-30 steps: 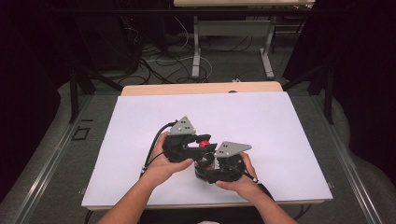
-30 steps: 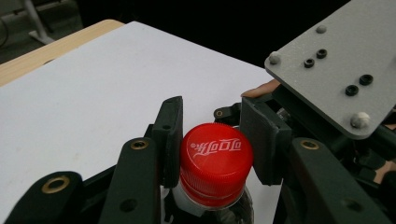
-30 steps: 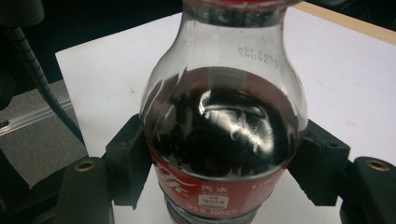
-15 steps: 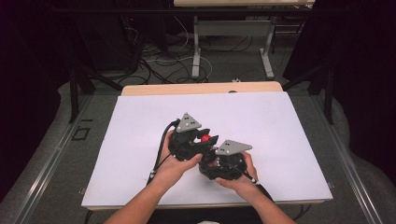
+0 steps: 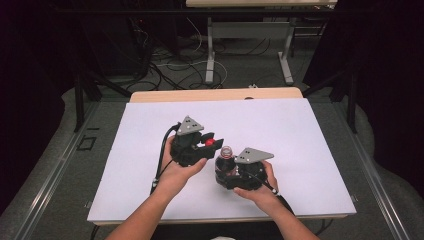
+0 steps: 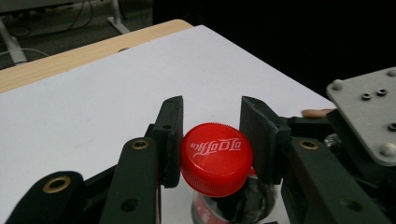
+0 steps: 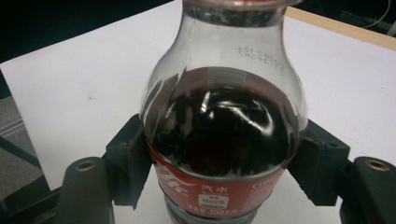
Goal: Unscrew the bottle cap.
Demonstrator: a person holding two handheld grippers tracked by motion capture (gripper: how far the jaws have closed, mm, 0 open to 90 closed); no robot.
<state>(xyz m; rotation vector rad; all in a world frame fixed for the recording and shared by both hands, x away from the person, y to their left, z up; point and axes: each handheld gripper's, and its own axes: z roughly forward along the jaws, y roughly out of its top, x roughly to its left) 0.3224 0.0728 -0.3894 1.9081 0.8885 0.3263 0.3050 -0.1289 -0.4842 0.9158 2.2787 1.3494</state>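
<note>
Two hand-held grippers engaged: left hand-held gripper [image 6: 211, 140] clamps red cap [image 6: 216, 157], lifted off neck; right hand-held gripper [image 7: 224, 158] clamps cola bottle [image 7: 224, 135] upright on bench [image 5: 300, 130]. Risks: cap slipping from pads; open bottle tipping, cola spilling if grip shifts.

1. The worktop [image 5: 310, 130] fills the middle of the high view, with the floor and its cables [image 5: 165, 65] in the upper part of the frame.
2. The bottle [image 5: 225, 165] stands on the worktop, just below the frame's centre.
3. The right gripper [image 5: 235, 175] sits lower right of it, jaws on either side of its body.
4. The left gripper [image 5: 207, 142] sits upper left, with the cap [image 6: 216, 158] between its jaws.
</note>
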